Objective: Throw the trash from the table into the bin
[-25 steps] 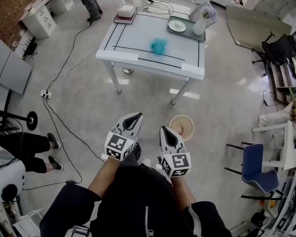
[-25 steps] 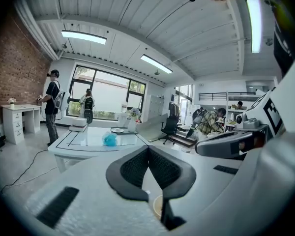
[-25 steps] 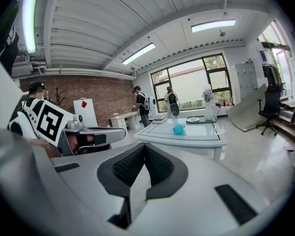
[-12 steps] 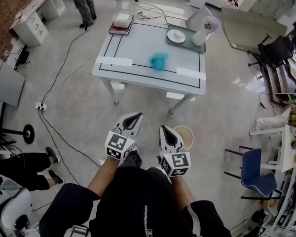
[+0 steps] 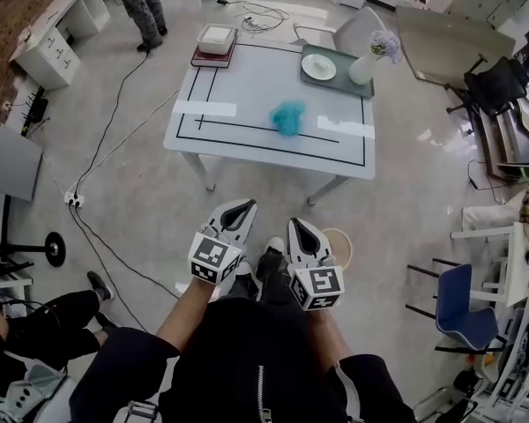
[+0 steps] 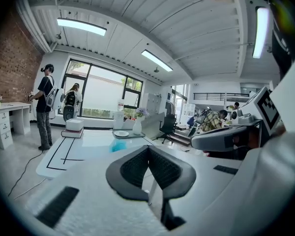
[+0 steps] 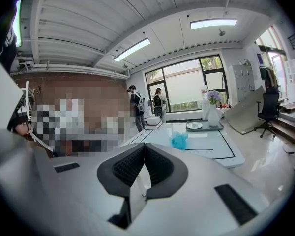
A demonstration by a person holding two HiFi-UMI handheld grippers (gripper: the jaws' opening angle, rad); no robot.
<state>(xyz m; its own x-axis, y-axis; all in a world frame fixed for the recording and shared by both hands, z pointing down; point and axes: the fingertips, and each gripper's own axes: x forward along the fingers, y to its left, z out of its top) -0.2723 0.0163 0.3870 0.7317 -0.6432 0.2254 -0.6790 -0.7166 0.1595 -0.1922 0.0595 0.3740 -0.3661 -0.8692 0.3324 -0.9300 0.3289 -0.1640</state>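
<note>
A crumpled teal piece of trash (image 5: pixel 288 117) lies near the middle of the white table (image 5: pixel 247 135). It also shows in the left gripper view as a teal wad (image 6: pixel 117 145) and in the right gripper view as the same trash (image 7: pixel 179 140). A round beige bin (image 5: pixel 342 242) stands on the floor before the table's near right leg, partly hidden by my right gripper (image 5: pixel 301 227). My left gripper (image 5: pixel 240 207) is beside it. Both are shut and empty, held over the floor short of the table: left gripper (image 6: pixel 148 148), right gripper (image 7: pixel 144 146).
A green tray (image 5: pixel 335 63) with a plate and a flower vase (image 5: pixel 367 63) sits at the table's far right; a white box on books (image 5: pixel 215 40) at the far left. Cables (image 5: pixel 106 139) run across the floor. A blue chair (image 5: pixel 458 298) stands right. People stand behind the table.
The table and bin have slid nearer and lower in the head view as I moved toward them. Both grippers stay side by side and shut.
</note>
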